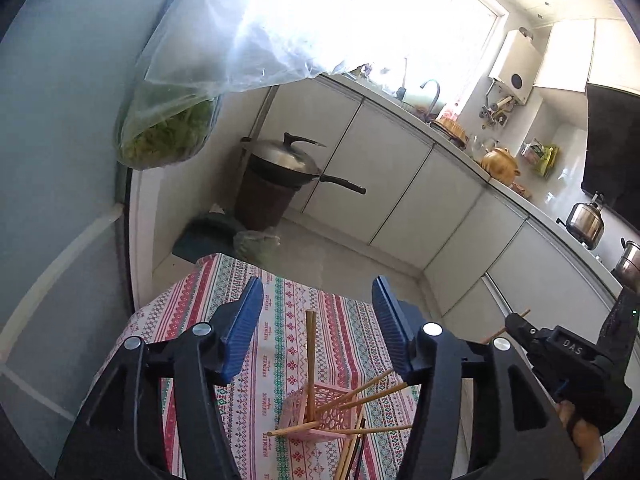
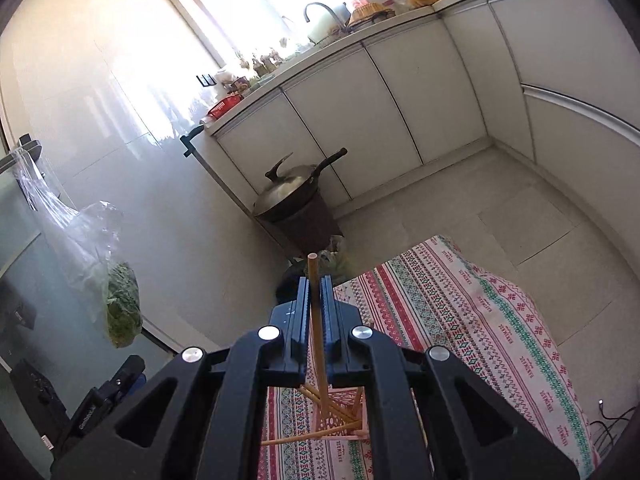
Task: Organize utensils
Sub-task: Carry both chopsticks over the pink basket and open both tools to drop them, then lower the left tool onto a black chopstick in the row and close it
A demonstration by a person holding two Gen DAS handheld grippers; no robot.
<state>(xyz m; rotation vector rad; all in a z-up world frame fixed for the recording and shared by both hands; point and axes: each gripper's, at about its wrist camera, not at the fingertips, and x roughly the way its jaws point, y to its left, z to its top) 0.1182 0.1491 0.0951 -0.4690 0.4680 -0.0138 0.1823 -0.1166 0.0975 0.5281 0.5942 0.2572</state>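
A pink basket (image 1: 316, 408) sits on the near part of the patterned cloth (image 1: 280, 340), with chopsticks (image 1: 360, 396) poking out of it at loose angles: one stands nearly upright, several lean right, one lies low across its front, and a few more lie on the cloth just near of it.

The right gripper (image 2: 316, 292) is narrowed onto a single chopstick (image 2: 314, 300), pinching it partway along, so a short tip shows beyond the pads and the long lower part hangs down toward the basket. In the left view this gripper (image 1: 516, 326) sits at the right edge, clear of the basket.

The left gripper (image 1: 318, 312) is wide and holds nothing, hovering above the basket.

The main risk is the thin, round stick pivoting or slipping in the narrow pinch, since the long lower part acts as a lever if it brushes anything. Lowering it among the leaning sticks could snag them or flick one out. The basket looks light and openwork, so a sideways push from the stick or from either gripper could tip it or slide it on the cloth, spilling what is in it. The left gripper, descending without aim, could knock the upright stick.
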